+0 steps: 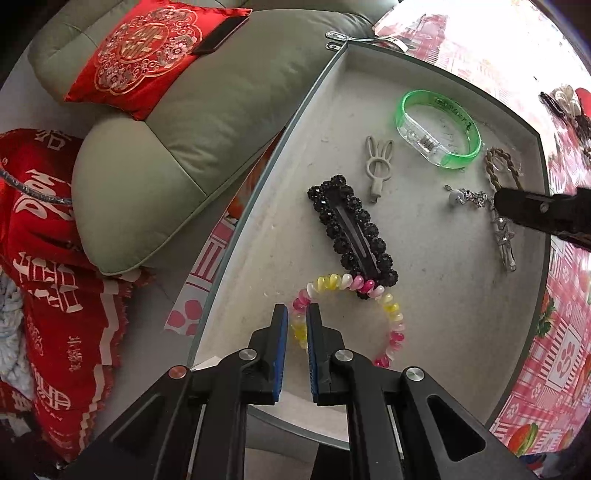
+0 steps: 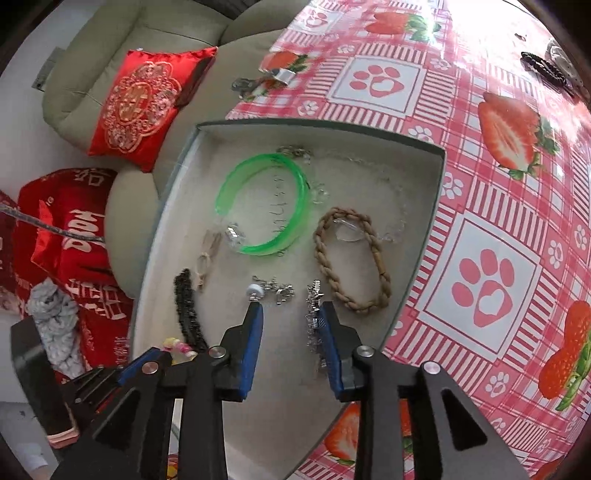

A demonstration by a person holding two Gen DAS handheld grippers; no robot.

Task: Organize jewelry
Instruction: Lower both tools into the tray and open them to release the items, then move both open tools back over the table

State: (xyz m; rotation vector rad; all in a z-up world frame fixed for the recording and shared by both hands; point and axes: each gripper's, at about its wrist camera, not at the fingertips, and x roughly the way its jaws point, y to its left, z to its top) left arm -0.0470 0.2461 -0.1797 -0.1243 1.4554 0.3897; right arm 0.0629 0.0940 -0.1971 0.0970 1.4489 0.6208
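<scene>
Jewelry lies spread in the grey tray on the desk. The left gripper is clamped on the pink-and-yellow bead bracelet, which overlaps the black hair clip; lifting may drag it. The right gripper hangs apart above the silver chain.

Home living room, not a lab or shop. Grey-green upholstered sofa with a red embroidered cushion and a phone lying on it, red printed fabric piled beside it. Table has a pink plaid vinyl tablecloth with strawberry and paw prints; a shallow grey tray of personal jewelry and hair clips sits on it.
</scene>
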